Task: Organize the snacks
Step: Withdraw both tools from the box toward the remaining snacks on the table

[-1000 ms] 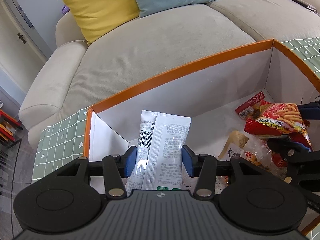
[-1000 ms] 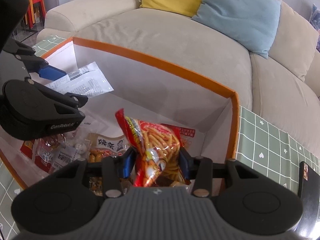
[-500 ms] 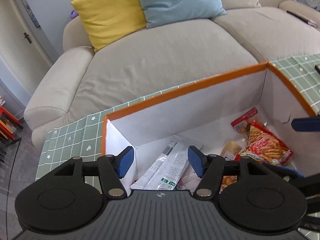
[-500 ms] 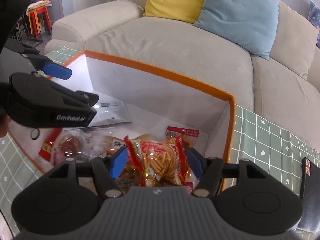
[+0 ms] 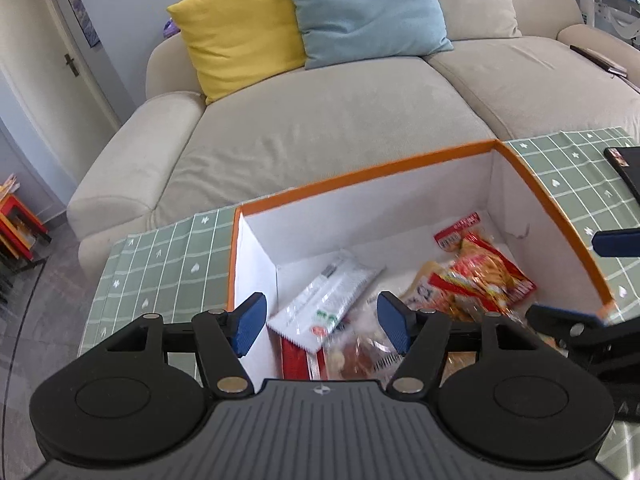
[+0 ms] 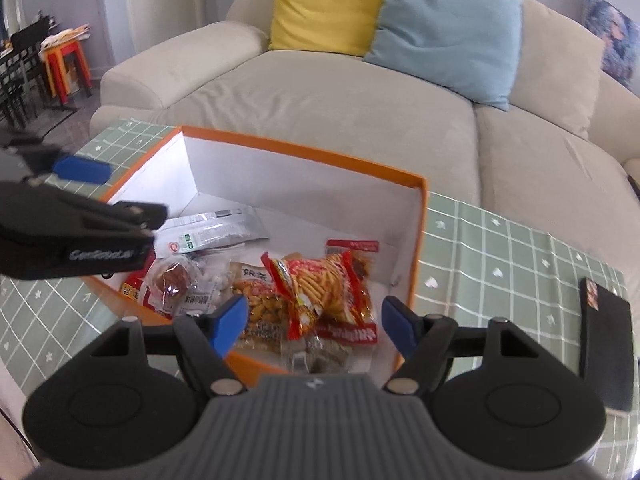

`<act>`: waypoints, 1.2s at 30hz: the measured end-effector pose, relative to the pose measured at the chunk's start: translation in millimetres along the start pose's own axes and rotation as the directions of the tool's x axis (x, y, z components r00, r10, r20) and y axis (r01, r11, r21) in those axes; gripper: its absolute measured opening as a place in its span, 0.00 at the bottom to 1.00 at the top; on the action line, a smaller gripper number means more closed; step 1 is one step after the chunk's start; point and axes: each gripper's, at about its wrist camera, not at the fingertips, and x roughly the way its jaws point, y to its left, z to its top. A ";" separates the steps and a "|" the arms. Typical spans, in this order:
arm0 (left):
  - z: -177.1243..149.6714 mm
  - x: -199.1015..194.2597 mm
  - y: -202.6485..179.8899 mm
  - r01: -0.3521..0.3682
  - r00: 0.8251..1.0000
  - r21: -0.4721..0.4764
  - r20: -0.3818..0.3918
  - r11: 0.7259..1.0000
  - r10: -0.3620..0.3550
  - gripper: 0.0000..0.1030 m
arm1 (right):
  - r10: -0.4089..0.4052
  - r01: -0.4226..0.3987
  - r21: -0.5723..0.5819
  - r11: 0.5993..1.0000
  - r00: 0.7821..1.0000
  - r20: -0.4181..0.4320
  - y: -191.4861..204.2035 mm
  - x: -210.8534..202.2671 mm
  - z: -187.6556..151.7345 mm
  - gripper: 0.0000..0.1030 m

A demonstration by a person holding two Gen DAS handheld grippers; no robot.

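Left claw (image 5: 322, 322) and right claw (image 6: 314, 324) tilted down, jaws just widened, empty.

The orange-rimmed white box (image 6: 420, 216) stands open on the green checked cloth, holding the snacks: a silvery white packet (image 5: 332, 300) flat by its left wall, a red and yellow chip bag (image 6: 324, 292) lying crumpled toward the right, over smaller clear and tan packets (image 6: 256, 300)

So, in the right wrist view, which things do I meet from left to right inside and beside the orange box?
Left gripper → white packet → red fries bag → box's right wall → black device.
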 end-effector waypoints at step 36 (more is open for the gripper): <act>-154.7 -61.9 -24.3 0.243 0.967 -0.209 -0.027 0.947 -0.254 0.73 | 0.065 -0.057 0.258 0.964 0.998 -0.024 -14.2 -61.5 -182.9 0.71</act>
